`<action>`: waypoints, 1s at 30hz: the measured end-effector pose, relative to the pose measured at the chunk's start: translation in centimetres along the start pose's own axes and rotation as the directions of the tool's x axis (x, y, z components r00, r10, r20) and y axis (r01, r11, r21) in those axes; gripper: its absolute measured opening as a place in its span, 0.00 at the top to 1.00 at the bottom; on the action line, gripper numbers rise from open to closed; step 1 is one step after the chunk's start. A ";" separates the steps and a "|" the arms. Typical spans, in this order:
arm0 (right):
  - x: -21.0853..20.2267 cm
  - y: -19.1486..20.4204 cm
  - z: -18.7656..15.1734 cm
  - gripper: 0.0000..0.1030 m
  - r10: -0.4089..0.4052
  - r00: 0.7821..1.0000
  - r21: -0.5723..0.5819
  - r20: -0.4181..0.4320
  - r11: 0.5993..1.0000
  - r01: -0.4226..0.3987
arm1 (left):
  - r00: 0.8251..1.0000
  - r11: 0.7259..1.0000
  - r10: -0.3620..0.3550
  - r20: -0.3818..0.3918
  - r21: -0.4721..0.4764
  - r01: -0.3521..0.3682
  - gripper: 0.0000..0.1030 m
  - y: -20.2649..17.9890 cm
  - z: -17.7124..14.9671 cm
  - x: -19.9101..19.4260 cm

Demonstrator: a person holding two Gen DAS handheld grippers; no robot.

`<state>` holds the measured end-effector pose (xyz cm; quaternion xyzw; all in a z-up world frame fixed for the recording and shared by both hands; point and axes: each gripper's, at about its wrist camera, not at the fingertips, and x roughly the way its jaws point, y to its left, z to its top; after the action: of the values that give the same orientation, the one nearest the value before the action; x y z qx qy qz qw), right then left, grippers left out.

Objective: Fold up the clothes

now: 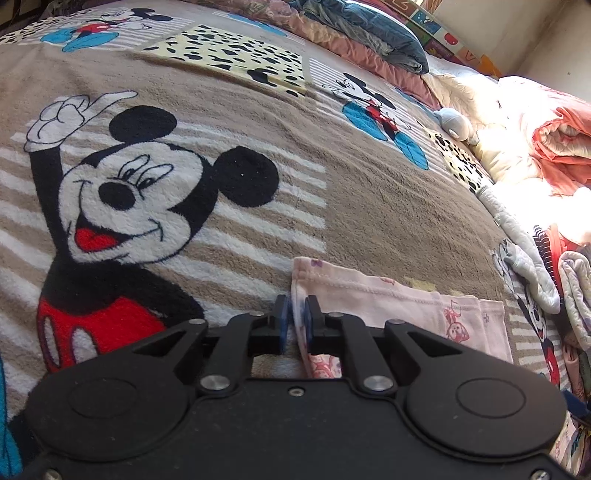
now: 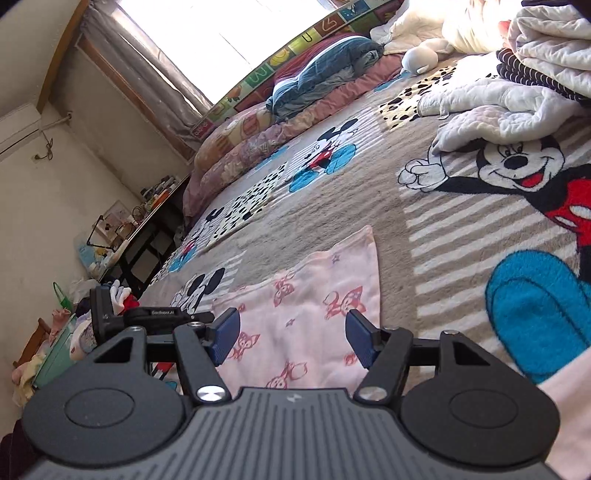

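Pink garment [image 1: 399, 306], printed with small cartoon figures, lies flat on the cartoon-mouse blanket [image 1: 229, 110] that covers the bed. Seen from the left wrist, the garment extends ahead of and to the right of the left gripper [image 1: 294, 317]; its stitched left edge runs down into the narrow gap between the two blue pads [image 1: 282, 317]. The jaws of this gripper are closed down almost fully, pinching that edge of the cloth.

Seen from the right wrist, the same garment [image 2: 314, 302] spreads directly ahead of and beneath the right gripper [image 2: 293, 336], with one corner pointing away from it. The blue fingers [image 2: 225, 334] stand well apart, one over each side of the cloth, and grip nothing. Contact between these fingers and the fabric cannot be determined. The left gripper's black body [image 2: 144, 314] shows just to the left of the right gripper's left finger.

Beyond the left gripper, far right, a pile of white quilted and orange bedding [image 1: 546, 147] lies against the blanket edge, with a small pale plush toy [image 1: 456, 125] beside it. Straight ahead at the far side, a folded blue blanket [image 1: 369, 29] rests on pink pillows [image 1: 354, 51].
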<state>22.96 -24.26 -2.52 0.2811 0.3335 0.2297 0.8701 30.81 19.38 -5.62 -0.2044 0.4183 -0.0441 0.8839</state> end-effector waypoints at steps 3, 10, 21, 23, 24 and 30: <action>3.2 -1.1 3.0 0.38 -0.051 0.997 -0.011 -0.059 0.999 0.050 | 1.000 1.000 -0.015 -0.007 0.000 0.015 0.93 0.1 0.2 0.1; 8.8 -3.6 6.6 0.46 -0.085 0.985 0.002 -0.150 0.996 0.086 | 0.999 0.999 -0.041 -0.022 0.000 0.041 0.93 0.4 0.7 0.3; 13.6 -4.8 7.6 0.71 -0.098 0.972 -0.033 -0.212 0.995 0.093 | 0.997 0.998 -0.069 -0.028 0.015 0.069 0.93 0.7 1.1 0.5; 13.9 -4.8 7.3 0.93 -0.086 0.973 -0.039 -0.213 0.996 0.080 | 0.997 0.997 -0.072 -0.026 0.024 0.072 0.93 0.5 1.1 0.6; 13.8 -4.8 7.2 0.93 -0.079 0.975 -0.038 -0.208 0.997 0.073 | 0.997 0.997 -0.069 -0.021 0.034 0.070 0.93 0.2 1.1 0.6; 11.6 -5.7 7.7 0.94 -0.068 0.994 -0.011 -0.089 0.998 0.067 | 0.996 0.993 -0.077 0.055 0.096 0.071 1.00 -0.8 1.0 -0.1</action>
<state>37.39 -24.22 -6.66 0.2557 0.3804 0.2138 0.8627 31.54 18.96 -4.64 -0.1791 0.3820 -0.0905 0.9021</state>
